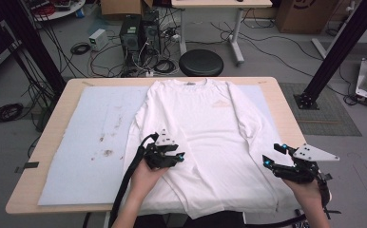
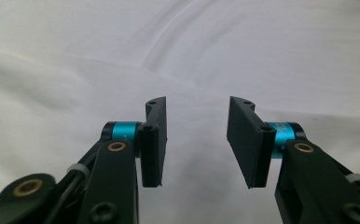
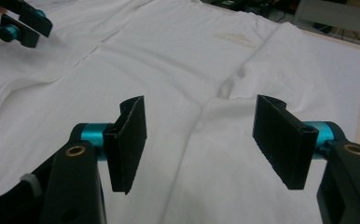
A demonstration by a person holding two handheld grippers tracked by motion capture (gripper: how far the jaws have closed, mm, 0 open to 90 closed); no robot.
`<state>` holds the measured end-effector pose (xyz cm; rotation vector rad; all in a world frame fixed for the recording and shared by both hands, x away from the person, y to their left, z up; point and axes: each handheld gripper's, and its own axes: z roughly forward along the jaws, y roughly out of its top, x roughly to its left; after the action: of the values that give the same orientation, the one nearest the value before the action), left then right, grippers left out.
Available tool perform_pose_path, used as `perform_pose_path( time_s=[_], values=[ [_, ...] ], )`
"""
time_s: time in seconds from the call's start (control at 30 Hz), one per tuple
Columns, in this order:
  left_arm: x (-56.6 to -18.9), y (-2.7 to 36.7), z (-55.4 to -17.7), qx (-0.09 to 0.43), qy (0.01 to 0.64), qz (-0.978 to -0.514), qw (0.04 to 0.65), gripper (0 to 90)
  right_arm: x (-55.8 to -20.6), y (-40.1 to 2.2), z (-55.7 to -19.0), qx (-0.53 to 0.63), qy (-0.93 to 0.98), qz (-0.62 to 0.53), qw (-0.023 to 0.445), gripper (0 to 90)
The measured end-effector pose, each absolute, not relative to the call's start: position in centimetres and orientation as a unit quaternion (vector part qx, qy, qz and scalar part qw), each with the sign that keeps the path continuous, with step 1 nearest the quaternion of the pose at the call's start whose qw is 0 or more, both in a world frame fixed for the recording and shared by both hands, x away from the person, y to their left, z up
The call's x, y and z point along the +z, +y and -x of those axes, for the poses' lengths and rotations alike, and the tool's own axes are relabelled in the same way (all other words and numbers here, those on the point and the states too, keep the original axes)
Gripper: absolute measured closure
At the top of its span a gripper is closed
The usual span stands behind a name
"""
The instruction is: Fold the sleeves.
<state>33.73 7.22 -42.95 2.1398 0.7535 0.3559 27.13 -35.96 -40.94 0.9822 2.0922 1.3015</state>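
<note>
I see a white long-sleeved shirt [image 1: 205, 142] spread flat, front up, across the middle of the surface [image 1: 272, 90] on a pale mat [image 1: 86, 142]. A faint chest print [image 1: 221, 104] sits right of centre; I cannot read it. Left claw [image 1: 180, 155], lower centre-left, points right over the shirt's sleeve side, jaws apart, nothing between. Right claw [image 1: 272, 154], lower right, points left over the other sleeve, spread wide, empty.

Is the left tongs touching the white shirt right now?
Cannot tell. The left gripper view shows the left tongs open, nothing between the pads, over the shirt; contact isn't plain.
</note>
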Motion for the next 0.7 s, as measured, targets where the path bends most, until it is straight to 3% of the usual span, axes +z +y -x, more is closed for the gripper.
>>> perform_pose_path(
  time_s=[0.1,0.27,0.63,0.7],
  values=[
    [-43.5,6.7,-35.0,0.144,0.319,-0.855,0.384,57.5,-41.0,-36.1,-27.1,0.477,0.764,-0.360,0.242,35.0],
    [-44.0,6.1,-35.5,0.149,0.304,-0.869,0.362,88.3,-41.0,-36.3,-26.9,0.476,0.763,-0.363,0.243,35.0],
    [-43.3,7.6,-36.6,0.194,0.343,-0.831,0.392,89.0,-41.0,-36.3,-27.1,0.476,0.763,-0.362,0.244,35.4],
    [-43.3,7.8,-36.6,0.204,0.350,-0.827,0.390,83.3,-41.0,-36.4,-27.0,0.476,0.764,-0.361,0.245,35.4]
  ],
)
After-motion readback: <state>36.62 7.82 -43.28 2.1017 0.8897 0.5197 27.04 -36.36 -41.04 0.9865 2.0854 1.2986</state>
